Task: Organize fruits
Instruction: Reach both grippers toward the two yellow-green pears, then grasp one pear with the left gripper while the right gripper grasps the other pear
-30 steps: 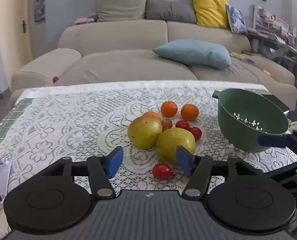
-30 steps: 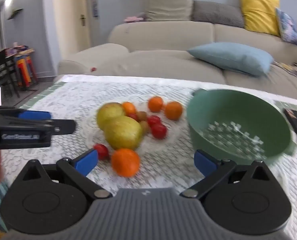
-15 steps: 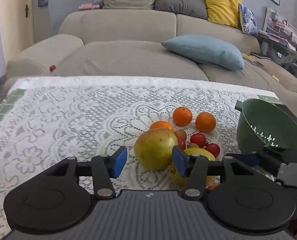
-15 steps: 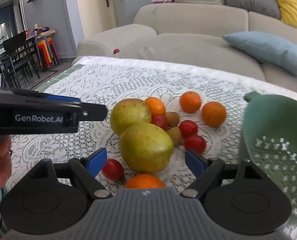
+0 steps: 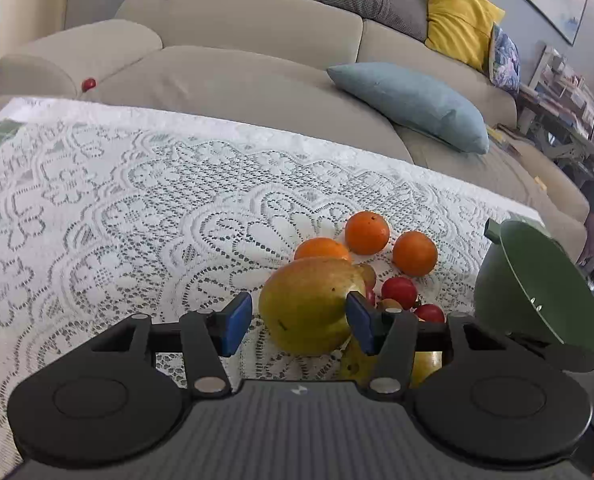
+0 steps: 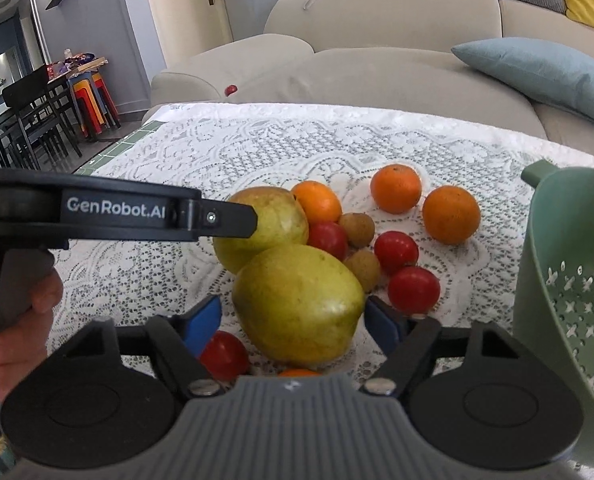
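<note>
Fruit count in your right wrist view: 2 big yellow-green pears, 4 oranges, 4 red tomatoes, 2 small brown fruits, all bunched mid-frame on the lace-covered bench [image 6: 185, 152].

Your right gripper [image 6: 293, 322] has its fingers spread wide, one each side of the near pear [image 6: 299, 304]; the blue pads [image 6: 199, 322] sit just beside it, but I can't tell if they touch. This pear lies on its side, long axis running lower right to upper left of the frame, narrow end not clear. The far pear [image 6: 275, 216] is right behind it, touching, partly covered by the black bar of your left gripper, which comes in from the frame's left.

In the left wrist view, your left gripper [image 5: 299, 322] is also spread, fingers straddling the far pear [image 5: 309, 304]. The right pad [image 5: 359, 320] looks to meet the skin; the left pad has a gap. No firm grasp shown. Its long axis runs roughly across the frame, tilted up toward the right.

Oranges: 3 behind the pears [image 6: 395, 188], [image 6: 451, 214], [image 6: 317, 200]; the 4th [image 6: 297, 372] peeks out at the bottom edge. Tomatoes: 3 right of the pears [image 6: 413, 290], 1 by your left pad [image 6: 223, 356]. Brown fruits [image 6: 357, 224] sit between.

1 green colander [image 6: 537, 264] at the frame's right edge, tipped on its side, opening toward the camera.
</note>
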Demonstrator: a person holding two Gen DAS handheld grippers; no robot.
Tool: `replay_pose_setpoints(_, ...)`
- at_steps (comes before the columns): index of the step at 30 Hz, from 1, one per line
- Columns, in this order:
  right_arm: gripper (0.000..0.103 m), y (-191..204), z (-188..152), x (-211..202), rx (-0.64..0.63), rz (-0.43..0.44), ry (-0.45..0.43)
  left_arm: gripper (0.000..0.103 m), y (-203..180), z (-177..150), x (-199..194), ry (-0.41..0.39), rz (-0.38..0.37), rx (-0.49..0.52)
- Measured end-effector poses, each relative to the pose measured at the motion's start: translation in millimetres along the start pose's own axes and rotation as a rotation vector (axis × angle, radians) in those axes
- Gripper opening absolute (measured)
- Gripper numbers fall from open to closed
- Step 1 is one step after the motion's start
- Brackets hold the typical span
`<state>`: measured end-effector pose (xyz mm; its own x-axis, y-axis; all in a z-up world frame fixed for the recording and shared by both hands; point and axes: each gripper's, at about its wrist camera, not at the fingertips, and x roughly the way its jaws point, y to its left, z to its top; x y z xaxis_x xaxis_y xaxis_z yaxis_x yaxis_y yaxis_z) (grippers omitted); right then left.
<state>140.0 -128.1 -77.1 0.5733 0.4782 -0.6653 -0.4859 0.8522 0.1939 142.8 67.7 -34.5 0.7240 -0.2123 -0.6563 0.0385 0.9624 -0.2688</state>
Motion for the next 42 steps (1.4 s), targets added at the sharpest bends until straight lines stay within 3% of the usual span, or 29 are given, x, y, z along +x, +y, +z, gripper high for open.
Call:
replay_pose_setpoints(17, 0.068, -15.2, -3.3, 1.0, 0.053, 0.004, 0.022, 0.067, -3.8, -3.4, 2.8, -0.011, -0.037, 0.008)
replay_pose_setpoints(21, 0.068, -22.9, -4.4, 0.2, 0.077, 0.003, 0.024, 0.074, -5.6, 0.4, 9.9, -0.023, -0.036, -0.014)
replay_pose_setpoints(28, 0.068, -26.4, -4.0, 1.1, 0.093, 0.019, 0.021, 0.083, -13.6, -0.3, 24.2, -0.043, 0.031, 0.026)
replay_pose_setpoints(32, 0.068, -29.8, -4.4, -0.1, 0.113, 0.027, 0.021, 0.085, -9.8, -1.3, 33.5, -0.023, 0.012, 0.007)
replay_pose_setpoints(38, 0.069, -29.2, -4.6, 0.5, 0.106, 0.023, 0.014, 0.082, 0.3, -0.8, 48.5, 0.019, -0.034, -0.083)
replay_pose_setpoints(42, 0.069, -31.3, -5.5, -1.0, 0.119, 0.037, 0.004, 0.081, -0.4, -2.9, 44.4, 0.025, -0.035, -0.075)
